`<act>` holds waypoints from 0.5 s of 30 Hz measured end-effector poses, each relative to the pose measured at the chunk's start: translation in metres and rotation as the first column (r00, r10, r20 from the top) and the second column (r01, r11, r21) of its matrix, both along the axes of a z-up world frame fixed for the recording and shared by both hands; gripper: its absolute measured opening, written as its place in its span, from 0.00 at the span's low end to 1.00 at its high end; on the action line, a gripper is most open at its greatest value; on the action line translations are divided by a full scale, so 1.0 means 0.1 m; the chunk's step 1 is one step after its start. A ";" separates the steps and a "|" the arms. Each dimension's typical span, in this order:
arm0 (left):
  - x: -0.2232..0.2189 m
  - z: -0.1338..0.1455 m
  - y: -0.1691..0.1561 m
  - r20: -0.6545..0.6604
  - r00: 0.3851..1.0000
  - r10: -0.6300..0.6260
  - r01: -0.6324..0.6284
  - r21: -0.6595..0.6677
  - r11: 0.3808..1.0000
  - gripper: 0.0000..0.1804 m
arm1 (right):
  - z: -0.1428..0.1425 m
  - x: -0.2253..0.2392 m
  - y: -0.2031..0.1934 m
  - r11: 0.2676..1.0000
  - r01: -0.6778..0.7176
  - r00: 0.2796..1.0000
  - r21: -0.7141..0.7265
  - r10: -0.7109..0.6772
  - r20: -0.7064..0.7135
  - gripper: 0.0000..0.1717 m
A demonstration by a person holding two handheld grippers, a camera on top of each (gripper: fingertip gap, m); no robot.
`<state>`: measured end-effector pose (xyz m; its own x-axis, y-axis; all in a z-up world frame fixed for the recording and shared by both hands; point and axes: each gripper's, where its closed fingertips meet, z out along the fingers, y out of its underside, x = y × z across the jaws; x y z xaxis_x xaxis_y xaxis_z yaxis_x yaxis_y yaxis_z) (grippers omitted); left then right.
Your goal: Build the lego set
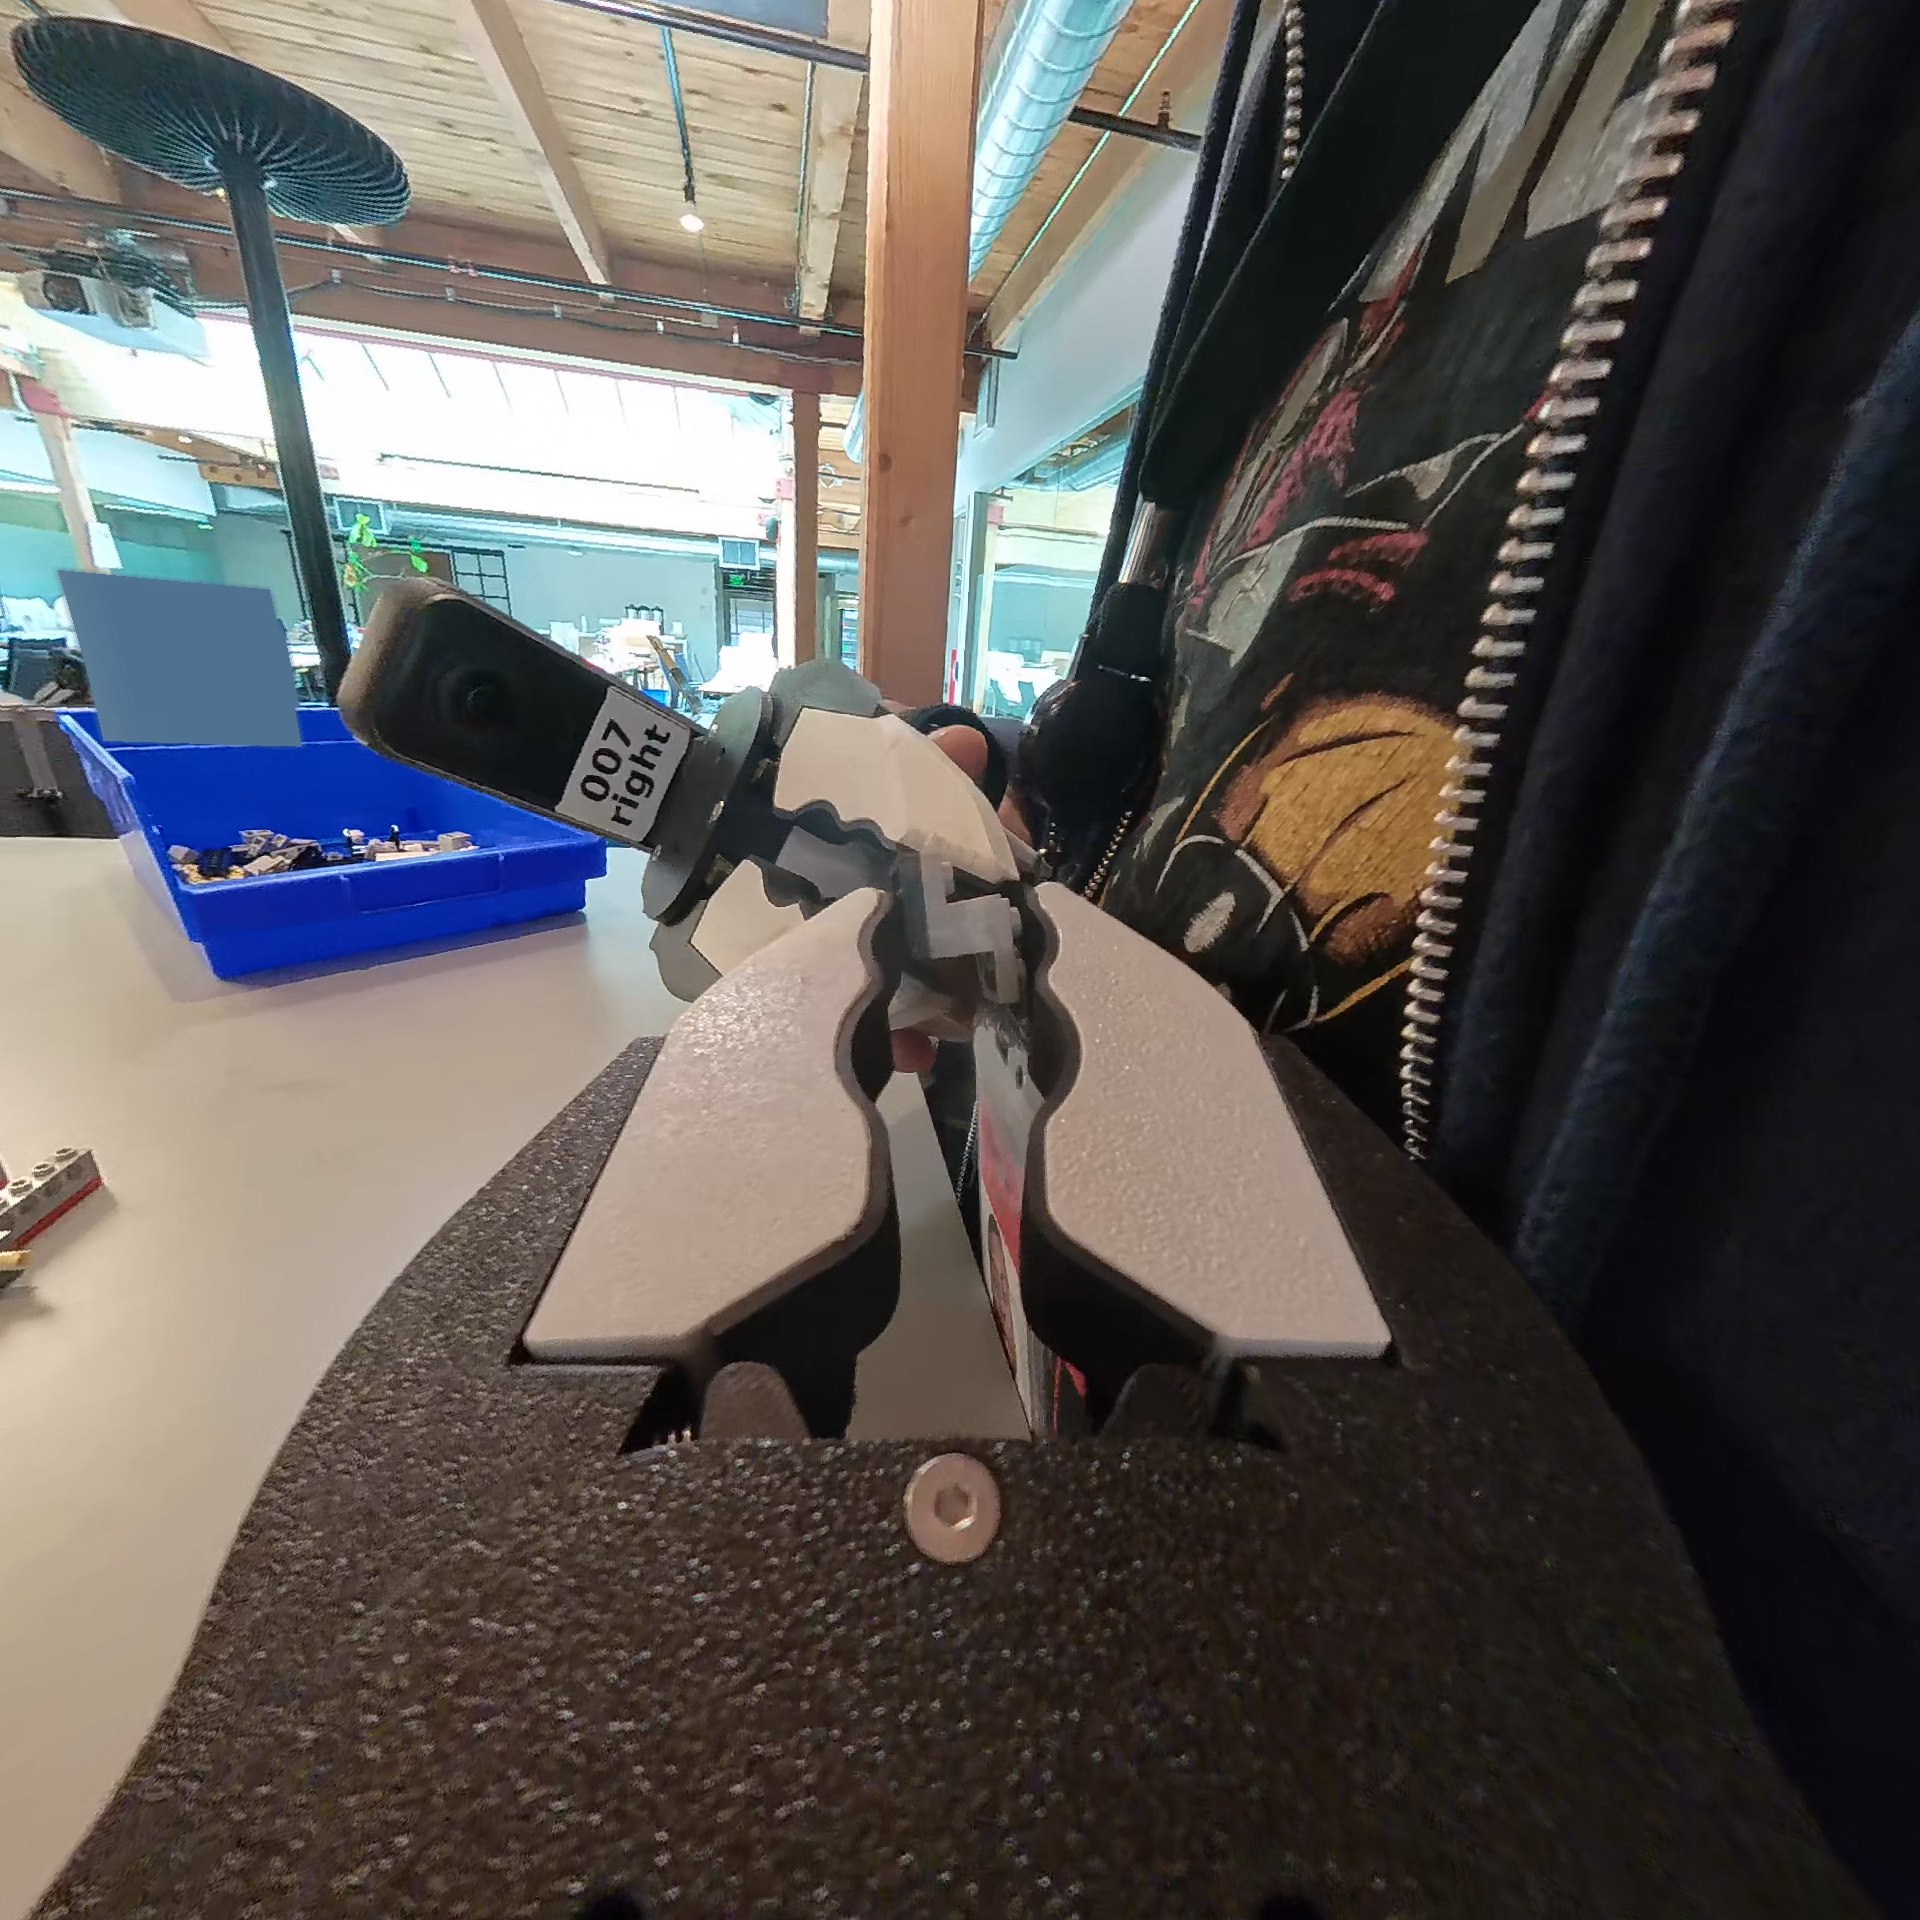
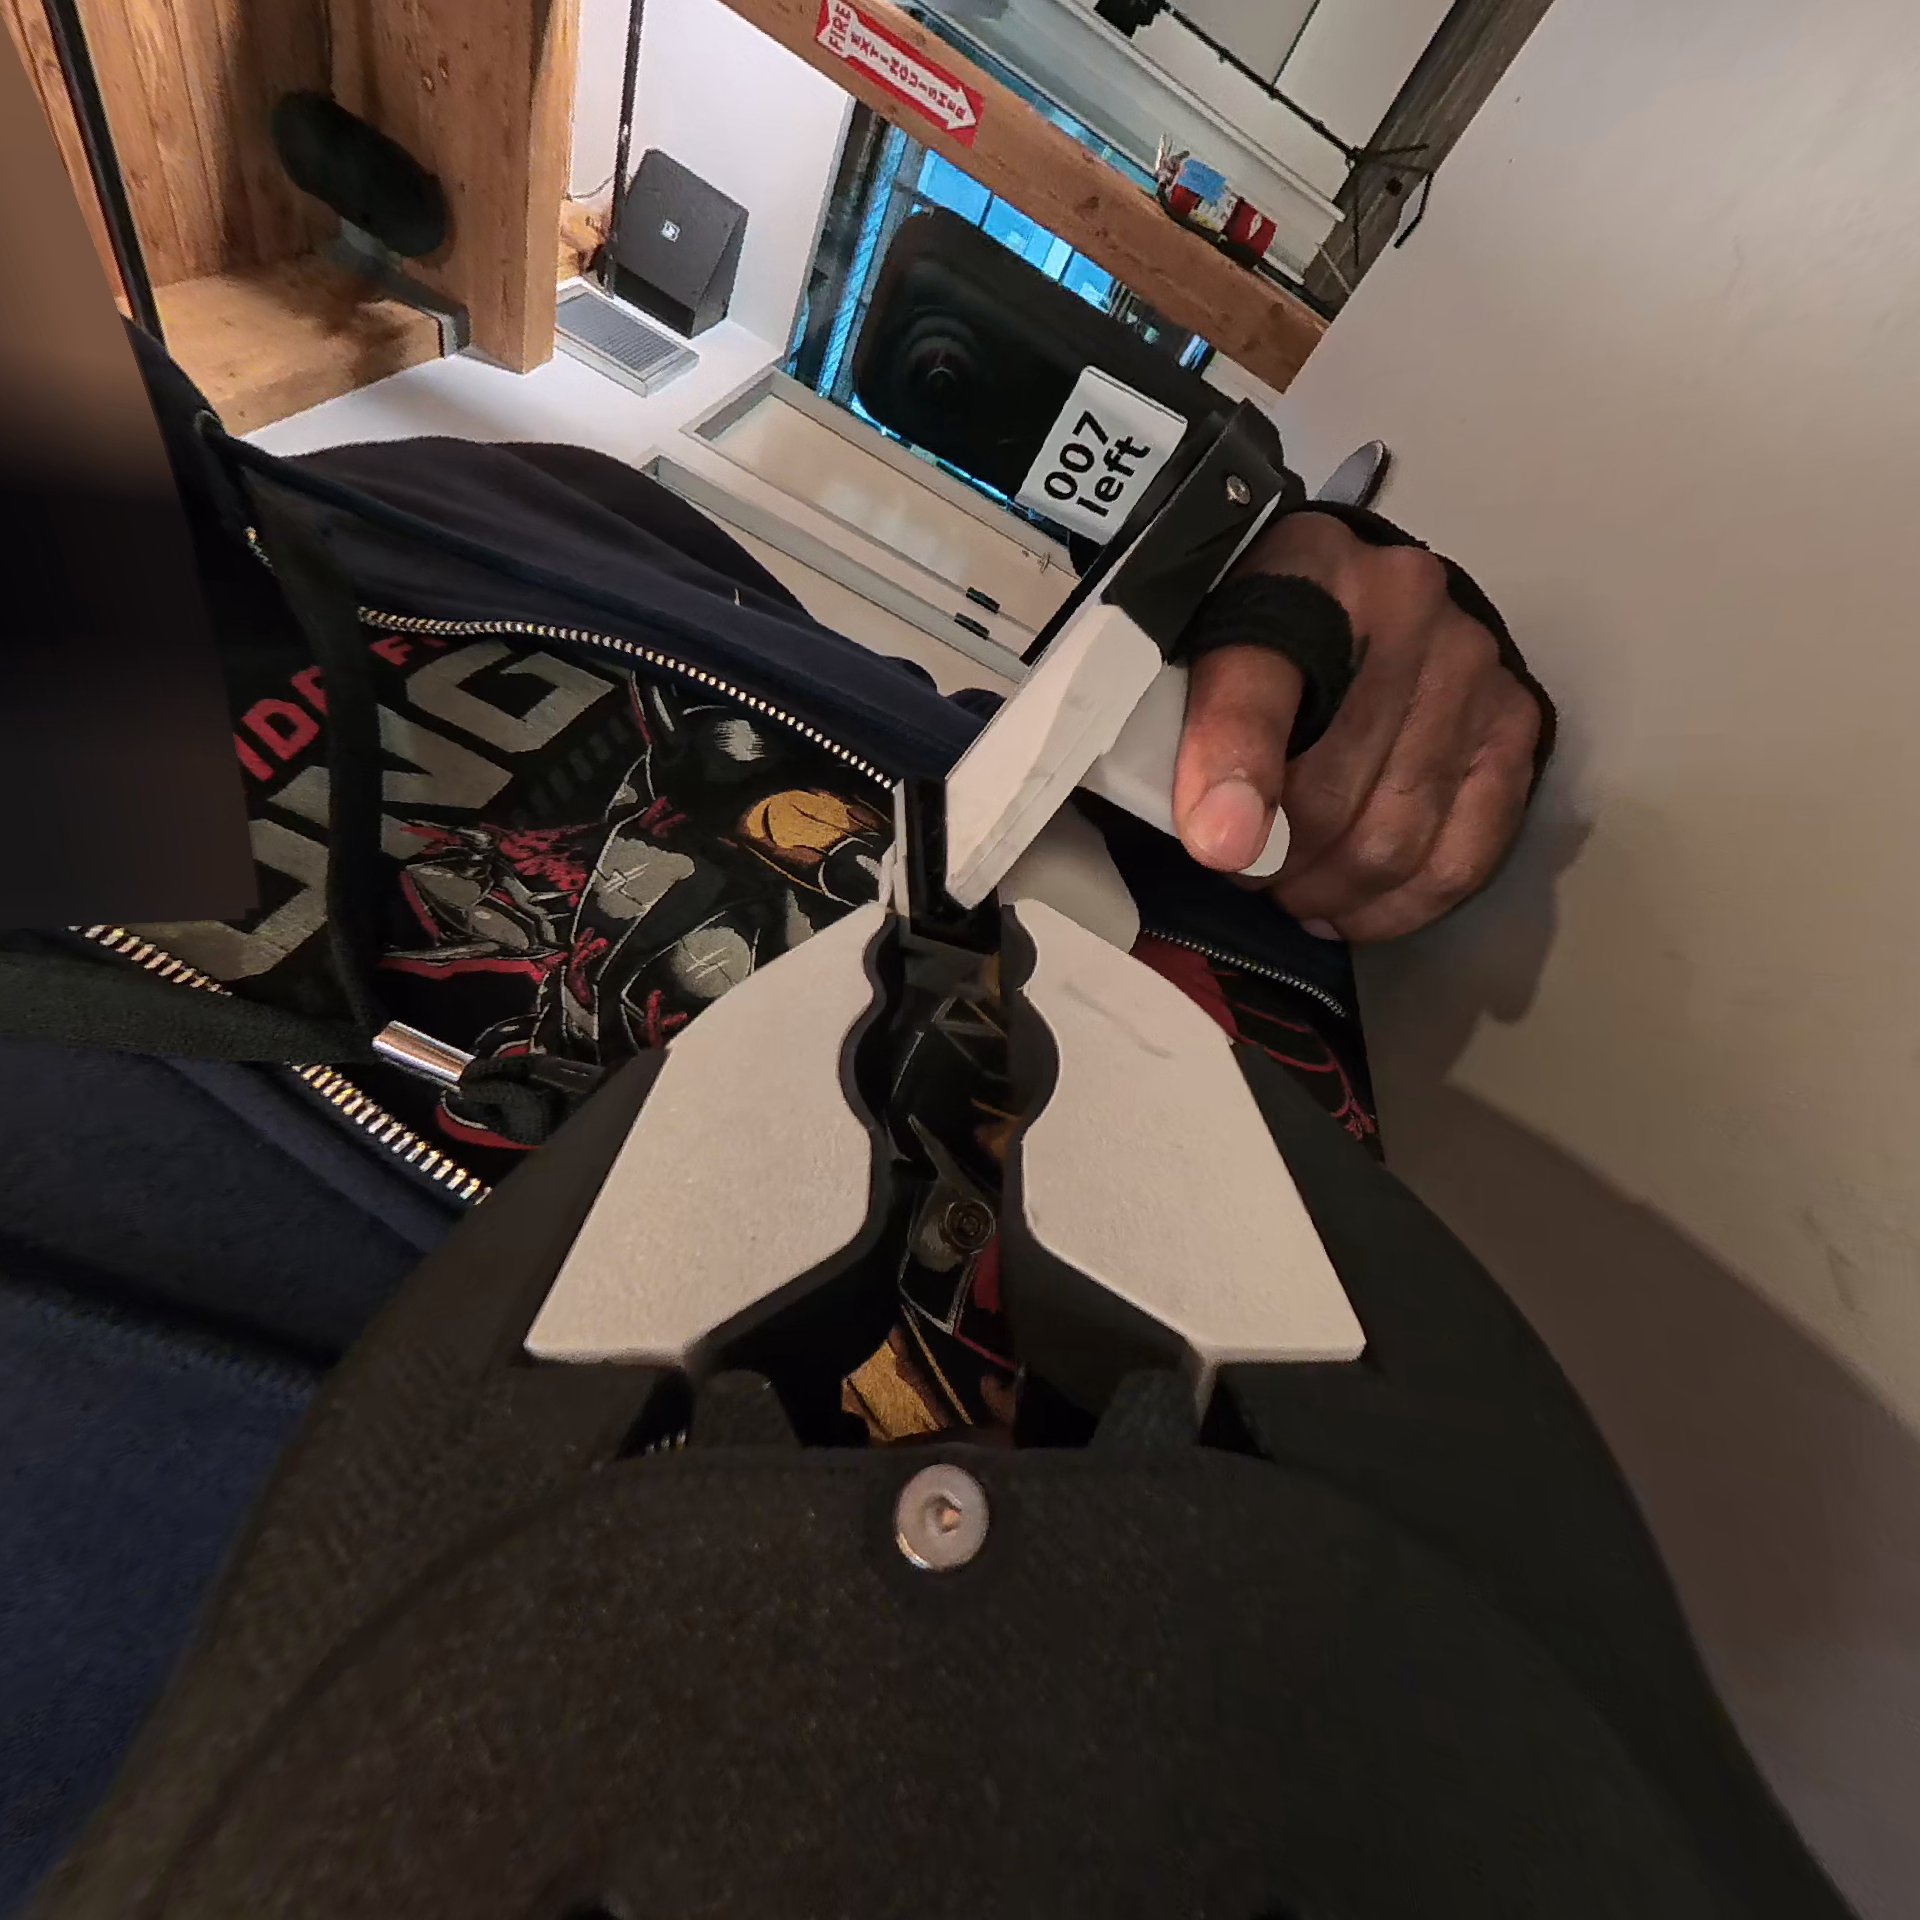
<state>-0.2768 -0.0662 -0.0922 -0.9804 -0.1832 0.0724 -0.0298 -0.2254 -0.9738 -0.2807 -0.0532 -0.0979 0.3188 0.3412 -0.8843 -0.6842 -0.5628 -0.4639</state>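
- Brick assembly [image 1: 961, 930], small, grey and stepped, is hanging in the air off the right-hand end of the blue bin [image 1: 364, 862], nearer the camera than the bin and close to the person's open zip jacket [image 1: 1714, 935].
- Left gripper [image 1: 961, 914] is pinching the assembly between its two white fingertips, and the jaws are standing only narrowly apart.
- Right gripper [image 2: 940, 920] is coming in from the bin's side and is gripping the same small piece at its own tips. Its own view is showing a darker face of the piece.
- Both sets of tips are crowding one another on that one piece, so, as I judge it, steady and even pressure from each side is mattering more than force. A twist from either hand [image 2: 1382, 727] is likely to make the stepped piece slip or pop apart.
- Loose bricks [image 1: 52, 1184] are lying on the table [image 1: 260, 1143] in front of the bin, well apart from both grippers.
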 end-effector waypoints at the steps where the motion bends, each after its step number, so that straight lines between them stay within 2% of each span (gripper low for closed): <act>1: 0.01 0.00 0.01 -0.003 1.000 0.007 -0.007 -0.001 1.000 0.12 | 0.00 0.01 0.01 1.000 0.009 1.000 -0.001 -0.009 0.001 0.10; 15: 0.09 0.03 0.05 -0.030 0.997 0.069 -0.070 -0.035 0.997 0.11 | 0.03 0.09 0.06 0.996 0.090 0.996 0.009 -0.090 -0.021 0.10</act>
